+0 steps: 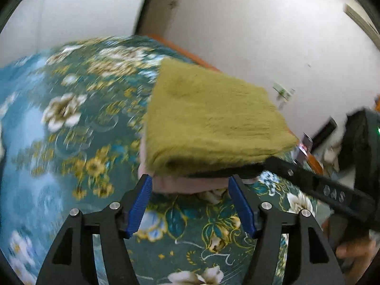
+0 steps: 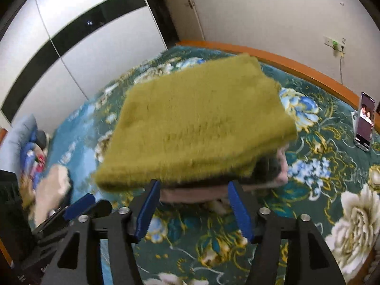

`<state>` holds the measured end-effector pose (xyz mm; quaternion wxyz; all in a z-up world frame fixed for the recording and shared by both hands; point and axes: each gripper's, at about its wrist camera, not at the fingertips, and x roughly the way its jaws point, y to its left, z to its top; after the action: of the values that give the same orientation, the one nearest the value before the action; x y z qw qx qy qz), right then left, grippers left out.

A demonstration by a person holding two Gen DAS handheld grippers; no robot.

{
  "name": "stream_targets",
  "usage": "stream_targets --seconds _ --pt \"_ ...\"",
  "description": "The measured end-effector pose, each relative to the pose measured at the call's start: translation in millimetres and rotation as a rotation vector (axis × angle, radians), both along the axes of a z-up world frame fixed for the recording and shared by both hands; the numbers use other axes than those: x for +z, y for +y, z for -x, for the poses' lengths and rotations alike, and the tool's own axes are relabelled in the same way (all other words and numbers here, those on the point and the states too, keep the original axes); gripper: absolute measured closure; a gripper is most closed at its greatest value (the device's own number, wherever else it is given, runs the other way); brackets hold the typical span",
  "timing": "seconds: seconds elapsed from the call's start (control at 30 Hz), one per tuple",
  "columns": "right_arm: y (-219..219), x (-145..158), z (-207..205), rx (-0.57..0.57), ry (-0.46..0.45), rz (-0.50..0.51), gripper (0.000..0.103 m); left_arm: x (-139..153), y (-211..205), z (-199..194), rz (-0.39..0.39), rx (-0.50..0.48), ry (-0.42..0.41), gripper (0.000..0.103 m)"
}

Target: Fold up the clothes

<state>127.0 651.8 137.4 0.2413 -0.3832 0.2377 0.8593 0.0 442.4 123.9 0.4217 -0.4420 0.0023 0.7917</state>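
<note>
A: Item one, the left gripper (image 1: 190, 185). State?
B: Jaws spread, blue pads (image 1: 140, 210) clear of everything. The folded olive-green garment (image 1: 209, 118) lies just past the tips at twelve o'clock, on top of a pale pink folded piece (image 1: 190, 186). Nothing is pinched.

A: Item two, the right gripper (image 2: 192, 194)?
B: Likewise parted, pads (image 2: 241, 210) bare. The same olive-green garment (image 2: 197, 128) sits at twelve o'clock on the pink piece (image 2: 190, 193); a dark layer shows between them at the stack's two o'clock corner.

A: Surface?
B: A teal floral bedspread (image 1: 71, 123), with an orange wooden bed edge (image 2: 296, 65) running along the far side.

A: Any writing or labels?
B: None legible. A red mark on the door (image 2: 177, 7) at twelve o'clock in the right view is too blurred to read.

A: Exclusive to the right view?
B: A phone (image 2: 365, 118) standing upright at three o'clock, screen lit; a wall socket (image 2: 334, 45) with a cord at two o'clock; a black-and-white wardrobe (image 2: 78, 47) at ten; a heap of clothes (image 2: 35, 156) at nine; the left gripper at eight.

A: Exclusive to the left view?
B: The right gripper's black arm (image 1: 320, 185) reaching in from four o'clock to the stack's near edge, and a hand (image 1: 353, 249) below it.
</note>
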Motion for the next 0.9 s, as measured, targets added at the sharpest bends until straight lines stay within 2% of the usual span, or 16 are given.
stream_targets --seconds 0.07,0.13,0.2,0.27,0.37,0.9 --pt "-4.0 -7.7 -2.4 -0.009 -0.034 -0.018 0.022 -13.2 -3.8 -2.0 0.023 0.053 -0.017 0.032" --pt "-5.9 -14.2 -6.6 -0.018 -0.048 -0.022 0.016 -26.0 -6.4 -2.5 0.061 0.1 -0.028 0.022" --pt "-7.3 -20.4 -11.5 -0.025 -0.055 -0.018 0.012 -38.7 -8.7 -3.7 0.102 0.139 -0.037 0.021" --pt "-7.6 -25.4 -16.6 -0.034 -0.061 -0.013 0.0 -48.6 -10.6 -6.3 0.139 0.179 -0.02 0.021" --pt "-8.1 -33.3 -19.8 -0.038 -0.082 -0.008 0.0 -57.2 -11.8 -12.6 0.164 0.215 0.01 0.021" --pt "-7.7 -38.1 -23.3 -0.039 -0.074 -0.105 0.0 -69.8 -0.9 -20.9 0.218 0.156 0.122 0.021"
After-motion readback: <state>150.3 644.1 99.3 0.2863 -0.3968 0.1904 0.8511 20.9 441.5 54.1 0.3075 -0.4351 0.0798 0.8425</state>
